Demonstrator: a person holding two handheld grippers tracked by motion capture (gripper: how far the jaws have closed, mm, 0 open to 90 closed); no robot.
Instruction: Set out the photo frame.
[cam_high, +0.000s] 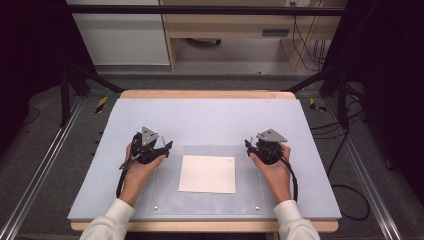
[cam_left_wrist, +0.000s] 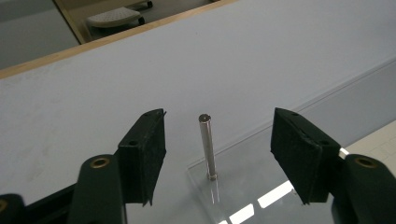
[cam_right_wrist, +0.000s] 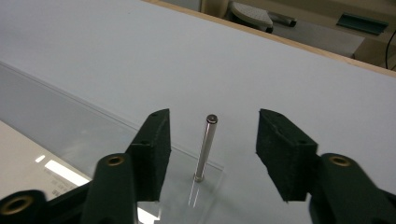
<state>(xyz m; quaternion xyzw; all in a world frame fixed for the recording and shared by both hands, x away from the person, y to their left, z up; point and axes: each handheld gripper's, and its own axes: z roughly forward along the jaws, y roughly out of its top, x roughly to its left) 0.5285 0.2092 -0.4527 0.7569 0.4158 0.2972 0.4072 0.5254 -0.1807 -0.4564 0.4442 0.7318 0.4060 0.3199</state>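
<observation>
Left gripper view: metal pin (cam_left_wrist: 207, 147) stands upright between the spread left claw (cam_left_wrist: 218, 154), untouched.

A white sheet of paper (cam_high: 207, 173) lies flat on the grey desk (cam_high: 210, 117). Black cables (cam_high: 350, 195) lie on the floor.

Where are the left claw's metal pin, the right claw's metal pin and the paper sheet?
left metal pin (cam_left_wrist: 207, 144): left gripper view, mid-shaft, between the open jaws.
right metal pin (cam_right_wrist: 204, 148): right gripper view, mid-shaft, between the open jaws.
paper sheet (cam_high: 207, 173): high view, centre of the sheet.
</observation>
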